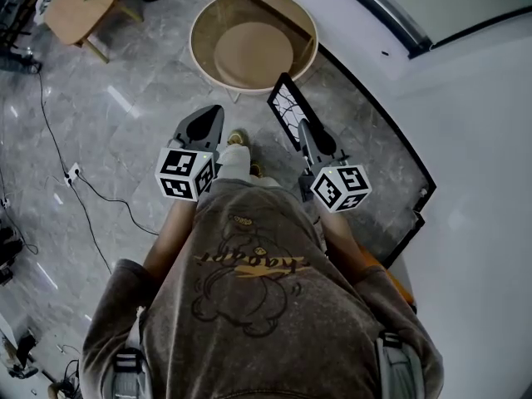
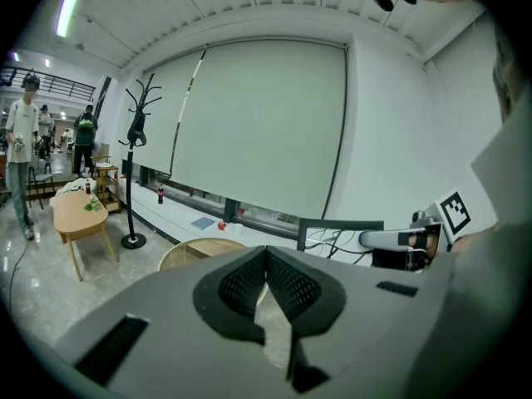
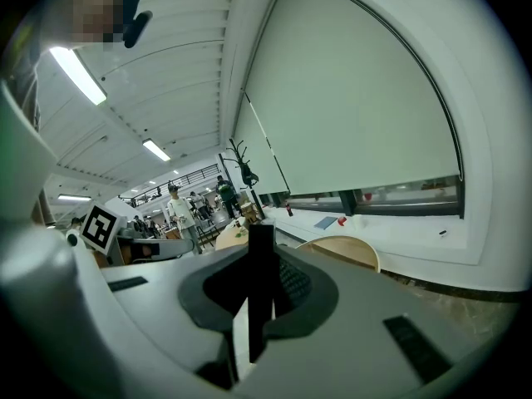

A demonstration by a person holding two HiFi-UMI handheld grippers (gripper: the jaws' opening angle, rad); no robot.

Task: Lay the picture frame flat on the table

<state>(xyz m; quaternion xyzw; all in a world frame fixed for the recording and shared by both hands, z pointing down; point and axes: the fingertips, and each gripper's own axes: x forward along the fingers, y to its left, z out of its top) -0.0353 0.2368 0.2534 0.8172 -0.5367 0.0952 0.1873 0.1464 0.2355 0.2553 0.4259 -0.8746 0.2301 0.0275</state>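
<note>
The right gripper (image 1: pixel 304 130) has its jaws clamped on the lower edge of the black picture frame (image 1: pixel 288 109). It holds the frame tilted in the air above the floor, close to the round wooden-rimmed desk (image 1: pixel 199 25). Beside it, the left gripper (image 1: pixel 212 115) has its jaws pressed together with nothing between them.

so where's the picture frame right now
In the head view the picture frame is right of centre, gripped edge-on in the jaws of the right gripper, held just short of the round wooden table.
</note>
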